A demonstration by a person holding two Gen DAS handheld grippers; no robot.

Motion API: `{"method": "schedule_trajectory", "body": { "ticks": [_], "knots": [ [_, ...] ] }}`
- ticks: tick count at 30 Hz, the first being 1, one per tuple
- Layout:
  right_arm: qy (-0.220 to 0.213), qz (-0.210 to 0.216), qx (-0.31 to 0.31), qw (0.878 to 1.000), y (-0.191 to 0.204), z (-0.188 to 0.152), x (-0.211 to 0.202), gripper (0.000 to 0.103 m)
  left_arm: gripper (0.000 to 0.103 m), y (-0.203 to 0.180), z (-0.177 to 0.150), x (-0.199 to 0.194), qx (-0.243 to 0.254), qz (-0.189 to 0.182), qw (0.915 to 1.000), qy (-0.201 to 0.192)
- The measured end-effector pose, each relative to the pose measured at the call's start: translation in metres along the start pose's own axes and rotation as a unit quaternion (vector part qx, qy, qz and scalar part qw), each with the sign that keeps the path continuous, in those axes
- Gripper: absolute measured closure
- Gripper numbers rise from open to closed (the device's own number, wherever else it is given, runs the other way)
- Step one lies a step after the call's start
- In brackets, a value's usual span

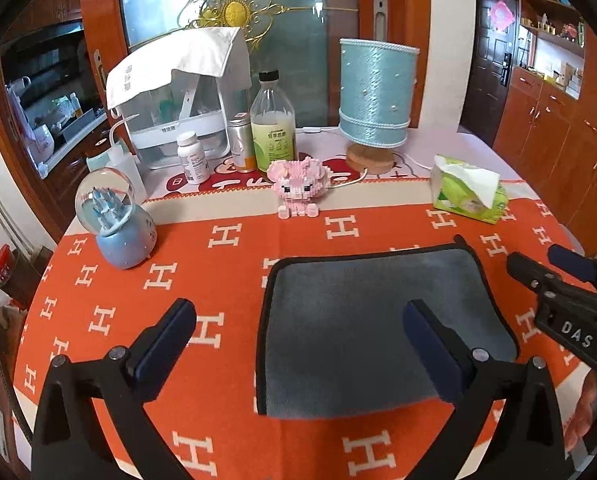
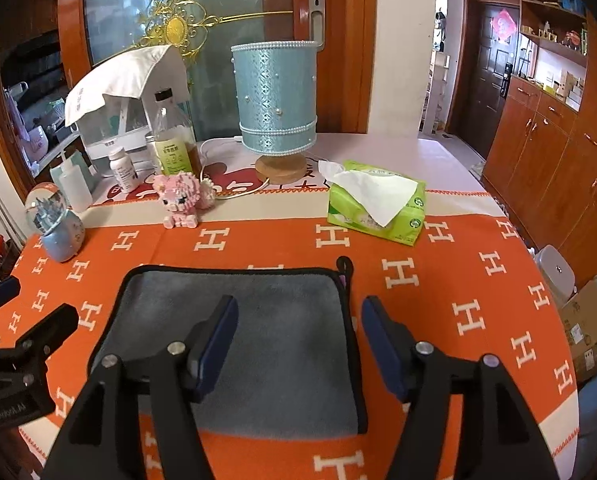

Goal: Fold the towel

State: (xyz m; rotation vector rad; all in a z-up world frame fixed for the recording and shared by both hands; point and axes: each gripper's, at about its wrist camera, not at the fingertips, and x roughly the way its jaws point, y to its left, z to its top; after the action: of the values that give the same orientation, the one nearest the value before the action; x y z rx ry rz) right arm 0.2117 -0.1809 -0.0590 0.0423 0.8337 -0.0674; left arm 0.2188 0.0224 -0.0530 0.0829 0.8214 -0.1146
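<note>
A grey towel (image 1: pixel 358 320) with black trim lies flat on the orange tablecloth (image 1: pixel 218 264), near the front edge. It also shows in the right wrist view (image 2: pixel 282 312), with a small black loop at its far right corner. My left gripper (image 1: pixel 298 320) is open and empty, hovering over the towel's left edge. My right gripper (image 2: pixel 298 320) is open and empty above the towel's right edge. The right gripper also shows at the right of the left wrist view (image 1: pixel 546 268).
Behind the towel stand a pink brick pig (image 1: pixel 296 184), a snow globe (image 1: pixel 114 224), a green tissue pack (image 1: pixel 468 190), a blue lamp (image 1: pixel 374 100), bottles (image 1: pixel 272 124) and a white container (image 1: pixel 178 100). Wooden cabinets (image 2: pixel 558 140) line the right.
</note>
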Motion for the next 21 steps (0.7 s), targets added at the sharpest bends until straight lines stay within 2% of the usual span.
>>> {"method": "schedule_trajectory", "body": {
  "ticks": [3, 12, 21],
  "knots": [
    [0.000, 0.001, 0.002, 1.000, 0.002, -0.003, -0.012, 0.039, 0.000, -0.001, -0.004, -0.014, -0.007, -0.012, 0.9999, 0.003],
    [0.007, -0.009, 0.004, 1.000, 0.004, -0.012, -0.049, 0.038, 0.001, 0.001, -0.010, -0.054, -0.029, -0.011, 0.9995, 0.001],
    [-0.004, 0.013, 0.008, 1.000, 0.005, -0.018, -0.100, 0.038, 0.001, 0.006, -0.019, -0.105, -0.044, -0.005, 0.9990, -0.011]
  ]
}}
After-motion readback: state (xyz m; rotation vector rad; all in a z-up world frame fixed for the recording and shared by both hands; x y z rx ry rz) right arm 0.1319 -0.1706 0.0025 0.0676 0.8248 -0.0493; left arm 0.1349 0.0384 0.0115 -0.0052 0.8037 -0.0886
